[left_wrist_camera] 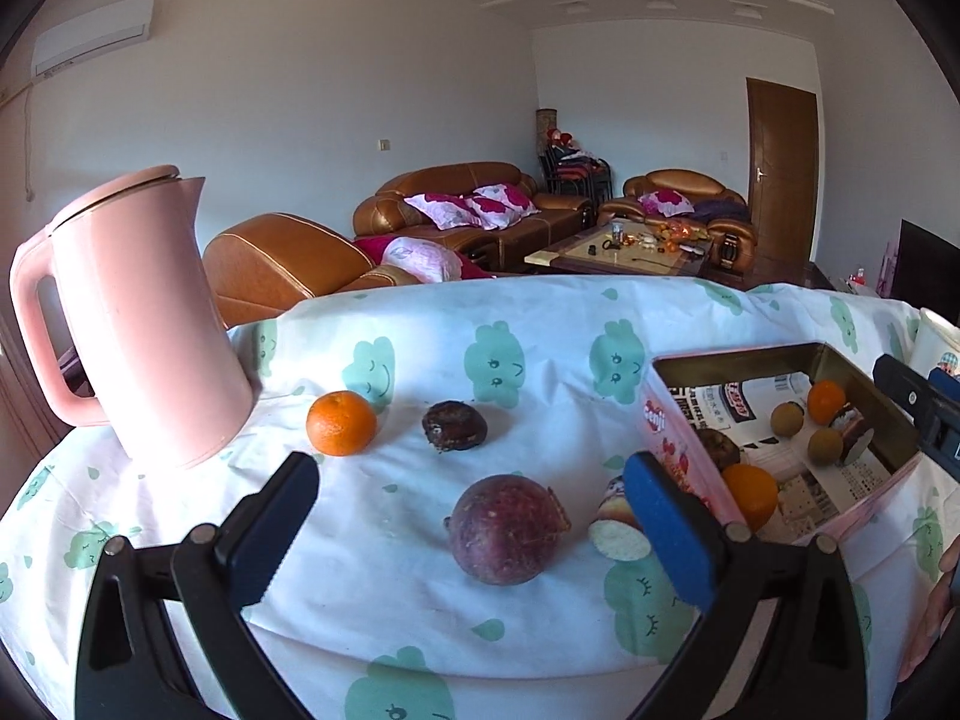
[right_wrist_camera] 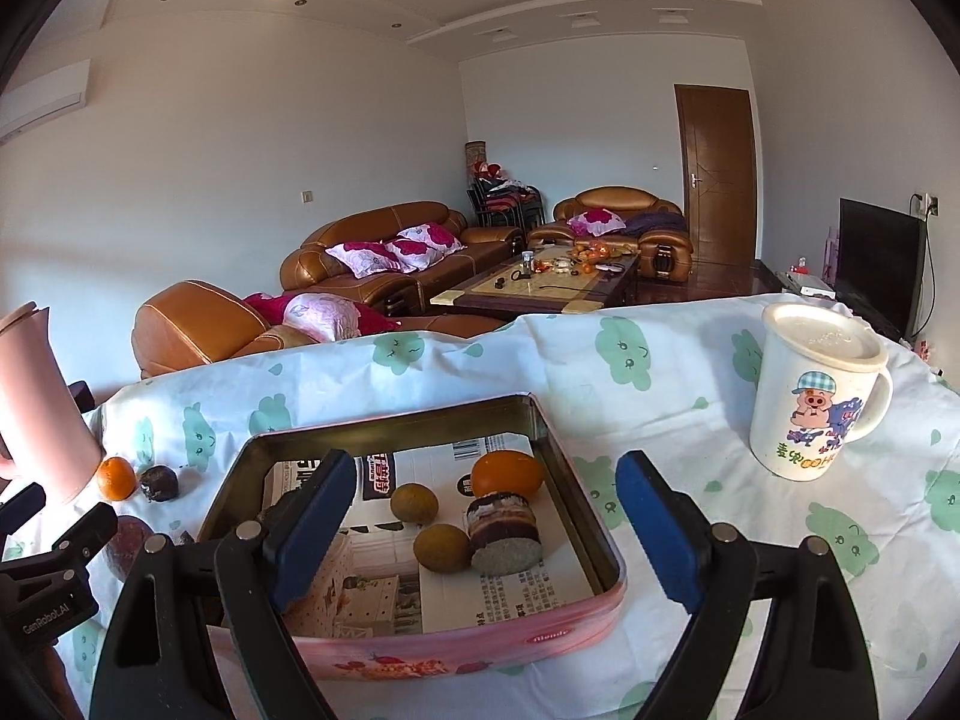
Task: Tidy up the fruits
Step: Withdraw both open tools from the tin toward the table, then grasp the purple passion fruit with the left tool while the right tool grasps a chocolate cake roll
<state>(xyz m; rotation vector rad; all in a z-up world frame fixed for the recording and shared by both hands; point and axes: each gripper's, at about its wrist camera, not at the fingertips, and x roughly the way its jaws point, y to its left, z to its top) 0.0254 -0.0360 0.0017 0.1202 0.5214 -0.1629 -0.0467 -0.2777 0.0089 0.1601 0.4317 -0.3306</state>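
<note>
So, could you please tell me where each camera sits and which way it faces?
Left wrist: on the left gripper, low over the table, facing the purple fruit, mandarin and pink kettle; its open fingers show.
Right wrist: on the right gripper, open above the pink tin, with the mug to the right; the left gripper shows at the left edge.
Shared: tin, mandarin, kettle, cloud tablecloth.
</note>
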